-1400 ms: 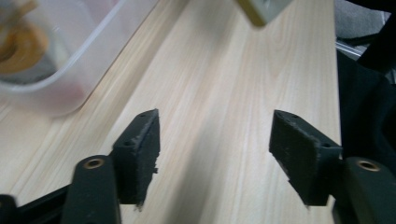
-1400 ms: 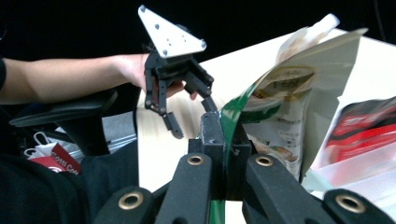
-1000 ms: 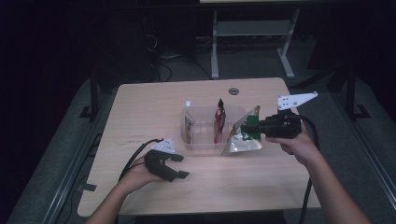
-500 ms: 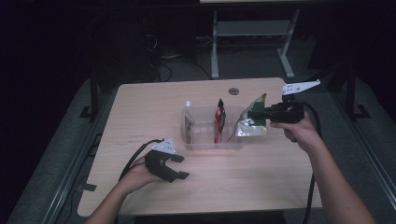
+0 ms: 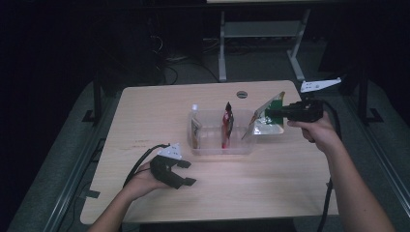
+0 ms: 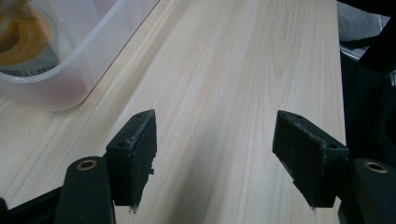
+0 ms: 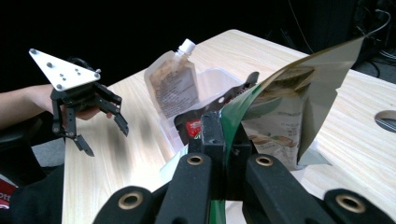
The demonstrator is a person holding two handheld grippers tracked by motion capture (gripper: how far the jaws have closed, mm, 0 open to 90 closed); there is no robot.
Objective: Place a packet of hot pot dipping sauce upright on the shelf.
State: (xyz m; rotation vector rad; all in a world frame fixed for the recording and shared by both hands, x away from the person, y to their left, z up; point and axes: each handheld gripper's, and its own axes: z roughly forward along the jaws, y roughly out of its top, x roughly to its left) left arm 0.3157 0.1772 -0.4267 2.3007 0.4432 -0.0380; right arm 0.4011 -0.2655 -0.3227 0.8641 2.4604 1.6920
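Holding two pouches upright, the bin (image 5: 220,145) stays put; my right gripper (image 5: 270,114) has carried its clamped green bag (image 5: 267,116) rightward, my left gripper (image 5: 186,173) gapes empty.

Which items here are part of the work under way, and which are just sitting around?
Part of the work:
- green pouch, clamped in the right gripper
- clear bin, beside that pouch
- spouted pouch and red pouch, standing in the bin

Just around:
- left gripper, open, holding nothing
- round cable port in the table
- metal frame behind
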